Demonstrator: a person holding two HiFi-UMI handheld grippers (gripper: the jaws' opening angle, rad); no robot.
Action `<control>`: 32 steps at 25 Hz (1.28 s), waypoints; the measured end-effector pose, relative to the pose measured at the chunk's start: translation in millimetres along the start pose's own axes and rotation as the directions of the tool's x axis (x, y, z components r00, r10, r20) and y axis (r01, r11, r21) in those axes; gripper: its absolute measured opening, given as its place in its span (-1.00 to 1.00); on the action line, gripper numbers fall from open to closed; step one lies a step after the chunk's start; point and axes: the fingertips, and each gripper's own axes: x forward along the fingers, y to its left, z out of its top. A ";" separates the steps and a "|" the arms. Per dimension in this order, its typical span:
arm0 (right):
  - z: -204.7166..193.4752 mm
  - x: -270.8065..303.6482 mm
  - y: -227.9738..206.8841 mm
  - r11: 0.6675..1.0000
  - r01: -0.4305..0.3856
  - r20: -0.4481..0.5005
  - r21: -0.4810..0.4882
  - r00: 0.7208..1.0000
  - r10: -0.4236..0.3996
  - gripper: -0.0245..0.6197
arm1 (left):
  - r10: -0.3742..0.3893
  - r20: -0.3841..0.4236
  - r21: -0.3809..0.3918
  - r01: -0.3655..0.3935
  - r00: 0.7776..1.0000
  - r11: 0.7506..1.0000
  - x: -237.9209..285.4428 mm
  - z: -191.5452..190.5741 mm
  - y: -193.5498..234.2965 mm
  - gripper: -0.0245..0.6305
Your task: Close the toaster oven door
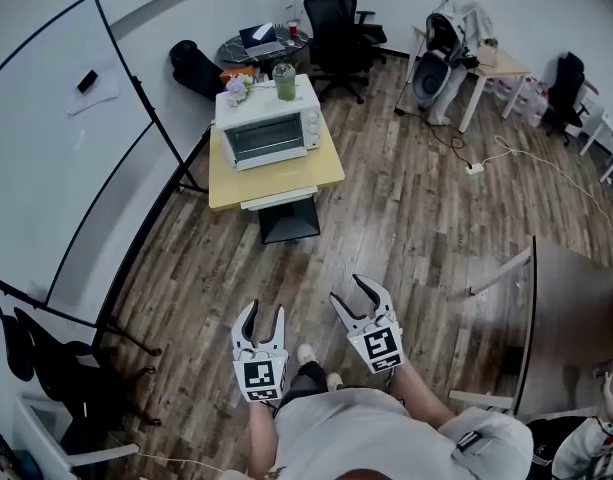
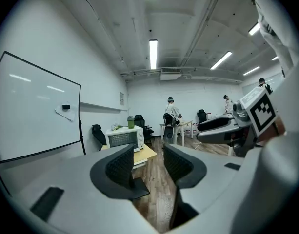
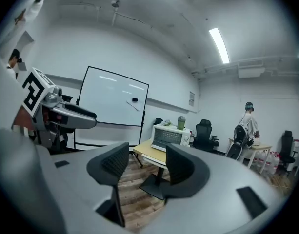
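Low in the head view, left gripper [image 1: 263,313] stands narrowly parted and right gripper [image 1: 348,290] wider, both empty. The toaster oven [image 1: 268,133] sits well apart on a yellow table [image 1: 286,183], its door shut. Left gripper view: a slim empty gap, the oven beyond. Right gripper view: a wider empty gap, the oven beyond.

Toaster oven [image 1: 269,128]: one is standing.
Whiteboard [image 1: 56,138]: one is standing.
Grippers: two are hovering, left gripper [image 1: 264,313] and right gripper [image 1: 348,290].

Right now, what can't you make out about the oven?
- Oven door: looks shut, but too small in every view to tell whether it is latched or ajar.
- Knobs: head view, too small to read.
- Things beside the cup: head view, too small to name.
- Table base: left gripper view, behind the left tool.
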 end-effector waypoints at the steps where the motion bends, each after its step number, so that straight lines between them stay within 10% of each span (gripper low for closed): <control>1: -0.4 3.3 -1.0 1.000 0.000 -0.002 -0.001 1.000 0.000 -0.19 | 0.000 0.002 0.000 0.000 1.000 1.000 2.7 0.6 1.8 -0.35; 32: 19.8 156.6 -8.7 0.999 0.025 -0.061 -0.025 0.998 -0.027 -0.19 | -0.064 0.012 -0.003 0.064 0.998 0.998 114.7 -2.5 123.1 -0.38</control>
